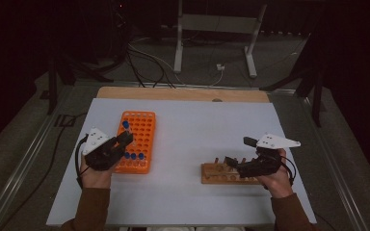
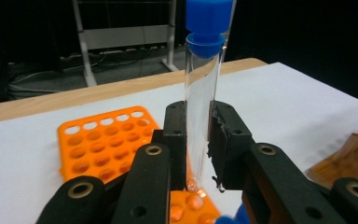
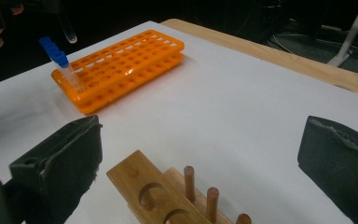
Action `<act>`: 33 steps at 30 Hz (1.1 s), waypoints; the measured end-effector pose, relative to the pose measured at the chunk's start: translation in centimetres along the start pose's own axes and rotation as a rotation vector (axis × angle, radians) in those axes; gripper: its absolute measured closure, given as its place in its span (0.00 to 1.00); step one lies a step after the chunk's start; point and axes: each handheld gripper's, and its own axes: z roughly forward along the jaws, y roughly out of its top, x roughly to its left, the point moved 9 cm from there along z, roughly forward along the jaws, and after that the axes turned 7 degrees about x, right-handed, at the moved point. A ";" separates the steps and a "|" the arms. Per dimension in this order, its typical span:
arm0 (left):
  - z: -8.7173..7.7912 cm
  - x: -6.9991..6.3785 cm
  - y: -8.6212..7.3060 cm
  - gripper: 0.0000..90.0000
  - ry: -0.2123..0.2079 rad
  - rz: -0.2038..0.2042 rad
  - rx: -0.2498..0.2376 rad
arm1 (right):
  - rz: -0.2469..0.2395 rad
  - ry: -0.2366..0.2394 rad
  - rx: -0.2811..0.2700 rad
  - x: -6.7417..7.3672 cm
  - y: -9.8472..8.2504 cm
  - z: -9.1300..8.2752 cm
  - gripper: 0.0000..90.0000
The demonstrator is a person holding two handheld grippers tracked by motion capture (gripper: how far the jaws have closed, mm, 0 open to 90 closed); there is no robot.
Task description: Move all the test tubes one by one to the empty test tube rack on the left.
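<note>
the left gripper (image 2: 198, 140) clamps a clear tube (image 2: 200, 112) with a blue cap, held upright just above the orange rack (image 2: 102, 140). more blue-capped tubes (image 1: 133, 156) stand in the rack's near row. the right gripper (image 3: 200, 154), jaws wide apart and holding nothing, sits over the wooden rack (image 3: 149, 186). no readable writing on anything.
</note>
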 end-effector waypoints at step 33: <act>-2.1 4.0 -3.8 0.87 0.103 -0.070 0.036 | 0.027 -0.014 -0.010 -1.2 -1.0 -0.8 0.00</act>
